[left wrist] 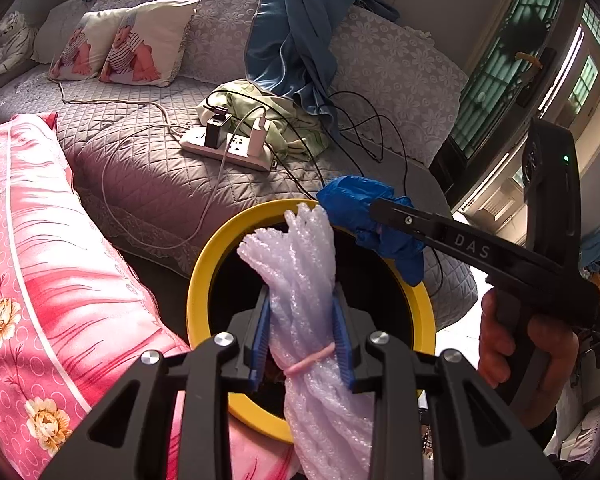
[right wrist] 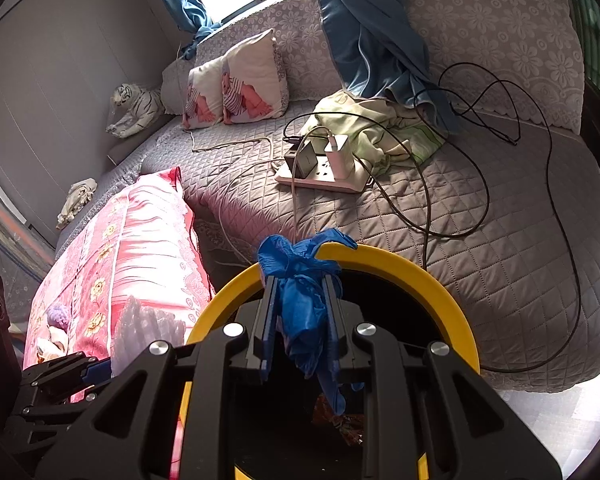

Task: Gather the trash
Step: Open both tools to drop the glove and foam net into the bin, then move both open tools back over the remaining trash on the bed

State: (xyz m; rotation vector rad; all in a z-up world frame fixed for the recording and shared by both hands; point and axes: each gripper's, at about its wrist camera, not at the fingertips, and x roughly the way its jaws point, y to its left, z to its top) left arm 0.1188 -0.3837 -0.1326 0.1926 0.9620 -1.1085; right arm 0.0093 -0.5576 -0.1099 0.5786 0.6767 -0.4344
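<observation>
A bin with a yellow rim and dark inside stands by the bed; it also shows in the right wrist view. My left gripper is shut on a bundle of pale bubble wrap tied with a pink band, held over the bin's mouth. My right gripper is shut on a crumpled blue glove, held over the bin's far rim. The glove and the right gripper also show in the left wrist view. Some wrapper-like trash lies inside the bin.
A pink floral pillow lies left of the bin. On the grey quilted bed are a white power strip with chargers, black cables, green cloth, blue curtain and cushions.
</observation>
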